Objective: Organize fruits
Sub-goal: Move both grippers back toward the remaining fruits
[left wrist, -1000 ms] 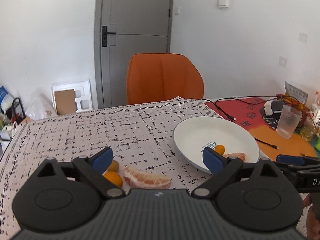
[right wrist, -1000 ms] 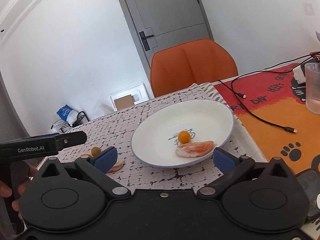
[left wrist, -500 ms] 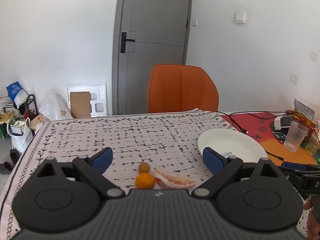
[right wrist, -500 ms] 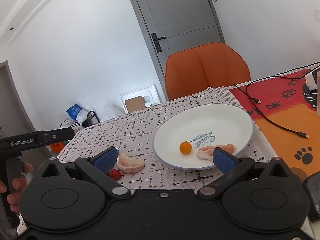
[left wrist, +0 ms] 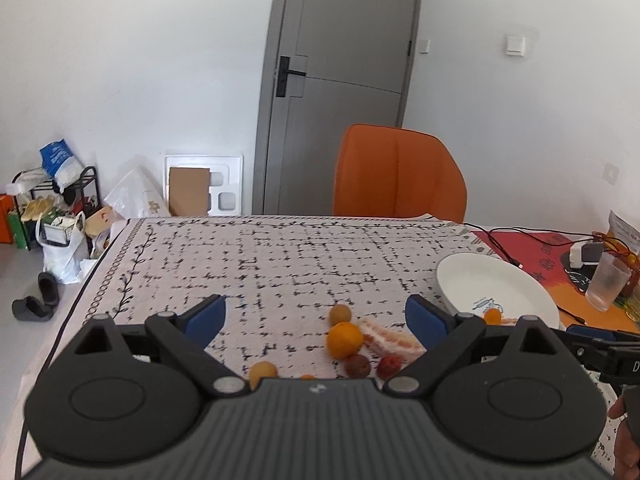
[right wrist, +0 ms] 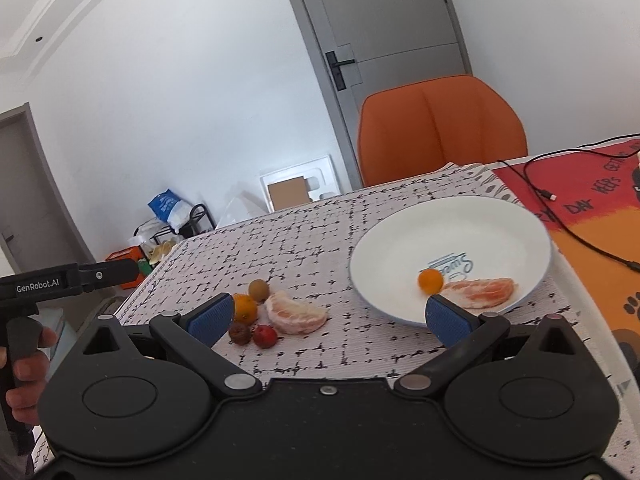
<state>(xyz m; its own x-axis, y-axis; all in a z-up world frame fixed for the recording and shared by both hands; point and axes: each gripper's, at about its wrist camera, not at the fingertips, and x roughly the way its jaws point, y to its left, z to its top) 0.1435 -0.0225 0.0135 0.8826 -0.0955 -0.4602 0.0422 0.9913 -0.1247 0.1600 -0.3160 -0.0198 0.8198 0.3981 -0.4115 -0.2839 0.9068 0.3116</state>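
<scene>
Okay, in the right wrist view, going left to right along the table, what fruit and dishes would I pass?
Small orange citrus on the cloth → pale peeled pomelo wedge → small orange fruit in the plate → pink peeled segment in the plate, both lying in the white round plate.

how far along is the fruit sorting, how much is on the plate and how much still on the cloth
Early on. Done: the white plate holds one small orange fruit and one peeled citrus segment. In hand: nothing; the left tool and the right tool are both open and empty. Left on the tablecloth: a second citrus segment, an orange, a red fruit, and several small brownish and yellowish fruits, at least three.
</scene>
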